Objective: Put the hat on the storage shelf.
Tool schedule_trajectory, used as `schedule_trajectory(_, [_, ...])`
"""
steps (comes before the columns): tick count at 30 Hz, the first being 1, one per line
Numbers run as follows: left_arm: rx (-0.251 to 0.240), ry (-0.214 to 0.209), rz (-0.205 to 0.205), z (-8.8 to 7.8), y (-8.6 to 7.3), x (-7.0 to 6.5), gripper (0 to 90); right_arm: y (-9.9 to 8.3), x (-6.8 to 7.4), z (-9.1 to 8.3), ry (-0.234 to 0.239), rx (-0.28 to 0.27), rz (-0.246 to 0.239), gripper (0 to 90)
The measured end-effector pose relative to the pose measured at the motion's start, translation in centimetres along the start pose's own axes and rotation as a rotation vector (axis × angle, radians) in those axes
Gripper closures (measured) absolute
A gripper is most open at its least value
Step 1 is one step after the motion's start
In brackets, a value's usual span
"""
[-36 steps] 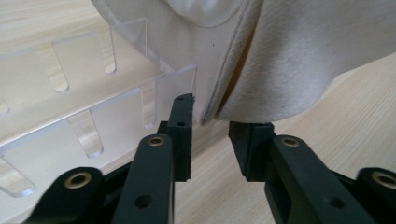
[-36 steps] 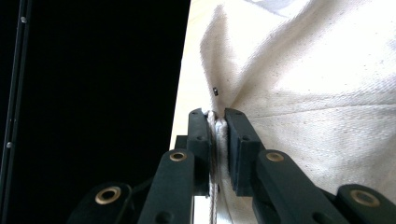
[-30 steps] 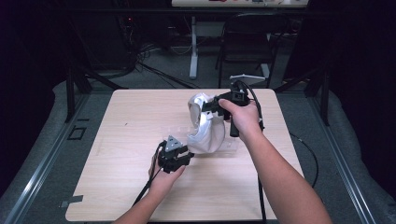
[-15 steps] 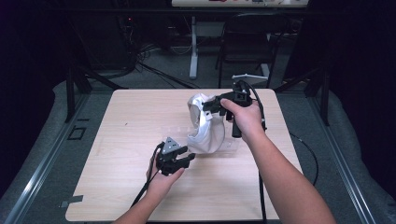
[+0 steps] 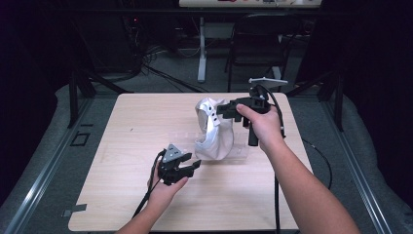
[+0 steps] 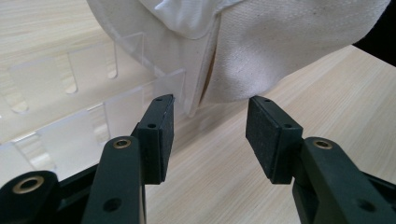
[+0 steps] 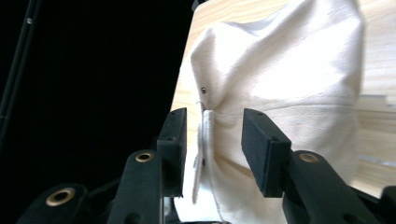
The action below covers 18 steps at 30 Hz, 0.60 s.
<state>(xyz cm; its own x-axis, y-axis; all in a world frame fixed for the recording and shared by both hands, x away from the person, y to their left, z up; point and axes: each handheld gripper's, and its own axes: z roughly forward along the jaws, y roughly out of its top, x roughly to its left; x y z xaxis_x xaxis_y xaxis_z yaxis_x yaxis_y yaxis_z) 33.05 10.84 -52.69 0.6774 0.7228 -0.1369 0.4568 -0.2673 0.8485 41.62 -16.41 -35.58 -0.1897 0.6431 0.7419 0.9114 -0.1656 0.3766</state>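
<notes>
Where the wooden desk (image 5: 122, 170) fills the middle of the high view, a white cloth bag (image 5: 214, 131) is seen standing just right of its centre, propped on a clear acrylic rack (image 5: 238, 153) that lies flat beneath and beside it. A dark chair (image 5: 258, 44) and a tangle of floor cables (image 5: 160, 68) are seen beyond the desk's far edge at the top of the frame, well apart from the work. Nothing is placed between either gripper and the bag.

The left gripper (image 5: 187, 168) is held low at centre-left of the high view, just beside the bag's lower corner. In the left gripper view its fingers (image 6: 159, 135) are seen fairly wide apart, having just been opening; the bag's hem (image 6: 205, 79) hangs beyond the pads at the top of the frame, bare desk is seen in the gap, and nothing is gripped. The rack's slotted clear wall (image 6: 70, 93) is seen at the left.

The right gripper (image 5: 221, 109) is held at the bag's upper rim, right of centre. In the right gripper view its fingers (image 7: 261, 144) have just been opening and stand moderately apart; the bag's folded seam (image 7: 203, 149) is seen between them, lying close against the left pad, while the right pad is clear of the cloth. No firm pinch is seen.
</notes>
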Motion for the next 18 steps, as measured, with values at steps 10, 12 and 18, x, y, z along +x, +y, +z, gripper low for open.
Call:
schedule_trajectory(10, [-0.025, 0.018, -0.017, -1.7, -0.3, 1.1, 51.0, -0.6, -0.8, -1.4, -0.009, -0.024, -0.021, 57.4])
schedule_trajectory(12, [-0.029, 0.020, -0.022, -2.1, -0.5, 1.3, 50.8, -0.9, -0.9, -1.7, -0.010, -0.038, -0.034, 56.6])
schedule_trajectory(18, [-0.020, 0.029, -0.028, -3.6, -1.6, 2.2, 50.4, -1.5, -1.1, -2.1, -0.028, -0.051, -0.071, 53.7])
